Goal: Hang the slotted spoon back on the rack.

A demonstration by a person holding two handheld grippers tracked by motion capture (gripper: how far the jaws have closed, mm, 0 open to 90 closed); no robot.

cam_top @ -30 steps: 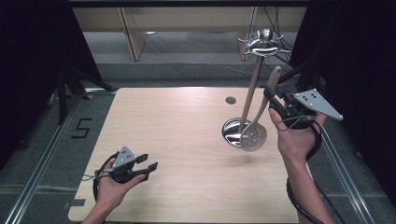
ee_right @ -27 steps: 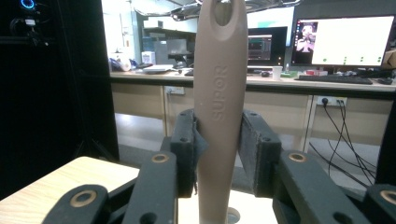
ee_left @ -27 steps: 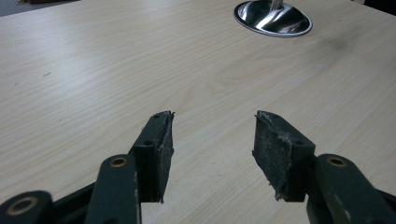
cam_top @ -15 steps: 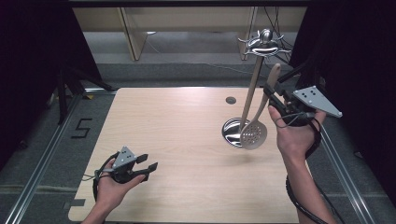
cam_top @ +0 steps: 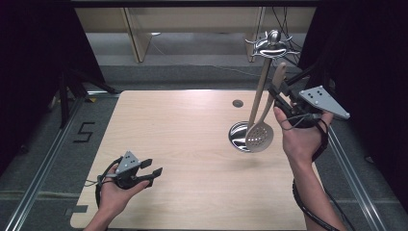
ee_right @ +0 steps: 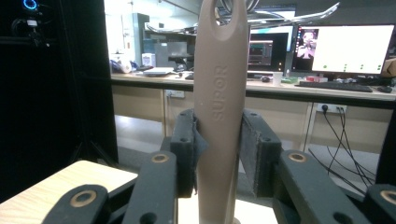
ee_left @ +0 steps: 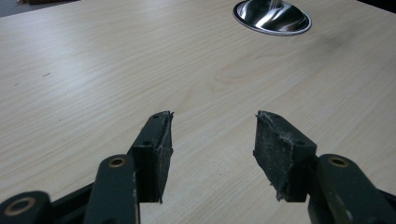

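A beige slotted spoon (cam_top: 260, 134) hangs upright over the right side of the wooden table (cam_top: 183, 144), and my right gripper (cam_top: 279, 95) is shut on its handle. In the right gripper view the handle (ee_right: 219, 84), marked SUPOR and with a hole at its top, is pinched between the two pads of the right gripper (ee_right: 219, 135). The spoon's head is beside the pole of a metal utensil stand whose round base (cam_top: 238, 137) rests on the table; its hooked top (cam_top: 272, 43) is just above the handle's end. My left gripper (cam_top: 153, 174) is open and empty at the front left, jaws (ee_left: 212, 140) pointing towards the base (ee_left: 272, 16).
A small dark round cap (cam_top: 237, 103) sits in the table behind the stand. A "5" mark (cam_top: 84, 131) is on the floor to the left. Desks with monitors (ee_right: 345, 49) stand far behind the table. Bare wood lies between the two grippers.
My right gripper has lifted the spoon very slightly and shifted a little. The left gripper has stayed still and open.
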